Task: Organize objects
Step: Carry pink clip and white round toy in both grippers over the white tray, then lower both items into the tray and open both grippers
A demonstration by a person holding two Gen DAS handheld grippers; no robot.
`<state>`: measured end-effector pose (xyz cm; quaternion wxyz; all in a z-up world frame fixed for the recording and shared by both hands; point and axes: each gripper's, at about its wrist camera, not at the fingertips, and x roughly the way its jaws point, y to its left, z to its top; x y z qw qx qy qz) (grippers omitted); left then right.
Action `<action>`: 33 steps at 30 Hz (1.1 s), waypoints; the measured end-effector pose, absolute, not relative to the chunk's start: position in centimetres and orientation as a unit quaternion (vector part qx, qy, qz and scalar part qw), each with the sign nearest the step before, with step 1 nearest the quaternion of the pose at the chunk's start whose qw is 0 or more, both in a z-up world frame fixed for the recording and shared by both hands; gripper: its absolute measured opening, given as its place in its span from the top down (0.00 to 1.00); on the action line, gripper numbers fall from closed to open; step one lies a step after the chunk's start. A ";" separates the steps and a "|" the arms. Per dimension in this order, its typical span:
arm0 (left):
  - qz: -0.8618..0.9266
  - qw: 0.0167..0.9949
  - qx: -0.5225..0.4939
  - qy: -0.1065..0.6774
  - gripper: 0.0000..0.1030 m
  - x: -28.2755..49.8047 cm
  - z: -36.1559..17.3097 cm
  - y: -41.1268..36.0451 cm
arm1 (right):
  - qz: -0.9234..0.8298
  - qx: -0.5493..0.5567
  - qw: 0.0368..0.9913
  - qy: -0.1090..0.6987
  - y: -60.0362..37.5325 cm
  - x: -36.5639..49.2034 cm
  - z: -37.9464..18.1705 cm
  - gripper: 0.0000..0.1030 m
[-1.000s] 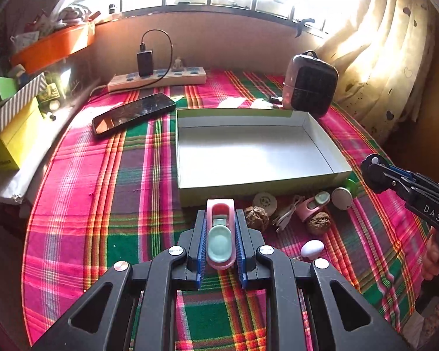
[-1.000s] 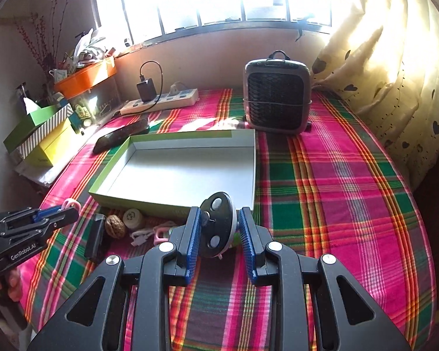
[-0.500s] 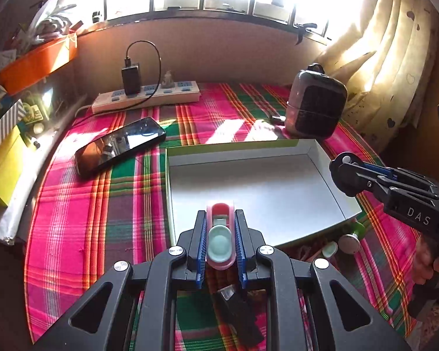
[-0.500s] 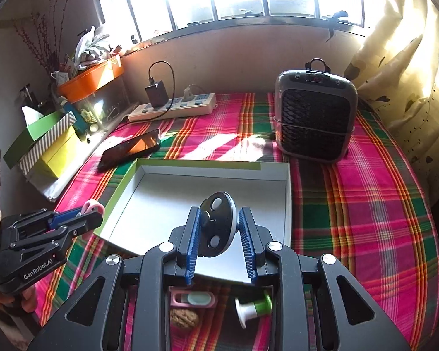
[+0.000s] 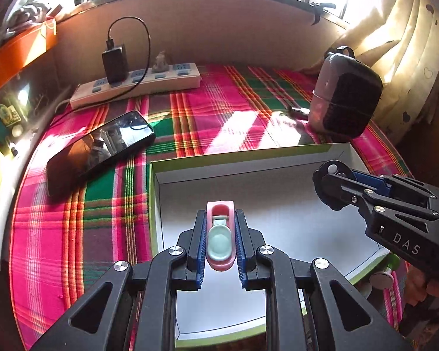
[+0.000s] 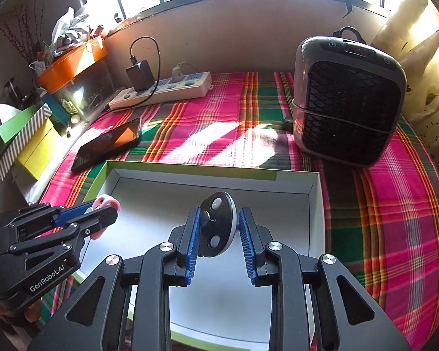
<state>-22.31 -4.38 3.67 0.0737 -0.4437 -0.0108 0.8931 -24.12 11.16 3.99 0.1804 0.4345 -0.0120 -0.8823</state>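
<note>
Gripping pink clip (image 5: pixel 220 235) lengthwise, left tool (image 5: pixel 220 245); right tool (image 6: pixel 218 234) clamping black disc (image 6: pixel 218 225) edge-on, above tray (image 5: pixel 278 172).

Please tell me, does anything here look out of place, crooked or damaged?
Nothing looks damaged or spilled. Only the phone lies askew, diagonal to the plaid stripes, beside the white box. The heater stands upright.
</note>
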 end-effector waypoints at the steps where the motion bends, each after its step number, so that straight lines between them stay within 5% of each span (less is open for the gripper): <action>1: 0.892 0.074 -0.446 -0.010 0.85 -22.7 3.5 -4.3 | -0.882 0.436 0.179 -0.010 11.1 -24.4 3.8 0.73; 33: 0.882 0.061 -0.467 0.003 0.82 -25.1 1.6 -4.3 | -0.876 0.456 0.155 0.002 10.9 -26.5 2.3 0.73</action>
